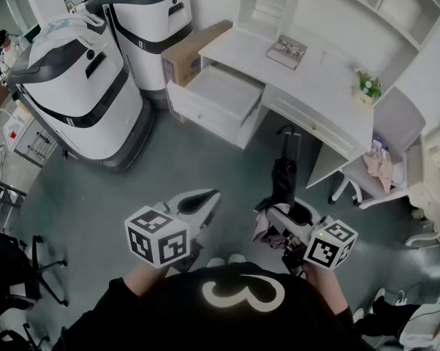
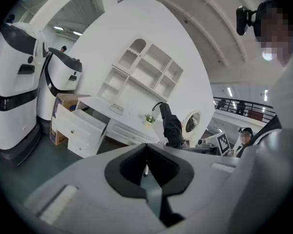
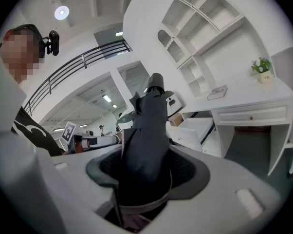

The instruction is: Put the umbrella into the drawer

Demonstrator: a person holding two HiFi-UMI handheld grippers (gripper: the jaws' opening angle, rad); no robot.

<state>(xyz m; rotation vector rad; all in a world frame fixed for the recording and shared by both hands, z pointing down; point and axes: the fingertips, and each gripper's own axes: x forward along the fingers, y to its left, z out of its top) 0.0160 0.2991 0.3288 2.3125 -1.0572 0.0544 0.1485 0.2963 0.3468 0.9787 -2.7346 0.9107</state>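
Observation:
A black folded umbrella [image 1: 284, 174] sticks out forward and upward from my right gripper [image 1: 278, 212], which is shut on its lower part. In the right gripper view the umbrella [image 3: 149, 126] fills the space between the pads of that gripper [image 3: 144, 179]. The white desk's drawer [image 1: 220, 93] stands pulled out ahead and to the left, and it looks empty. It also shows in both gripper views as the drawer [image 2: 81, 126] and the drawer [image 3: 197, 128]. My left gripper [image 1: 205, 199] hangs beside the right one, shut and holding nothing [image 2: 147, 167]. The umbrella [image 2: 171, 126] shows to its right.
Two big white-and-black machines [image 1: 81, 86] [image 1: 150, 20] stand left of the desk [image 1: 315, 86], with a cardboard box [image 1: 194, 50] beside the drawer. A book [image 1: 286, 51] and a small plant [image 1: 367, 86] sit on the desk. A chair with pink cloth [image 1: 381, 168] stands at the right.

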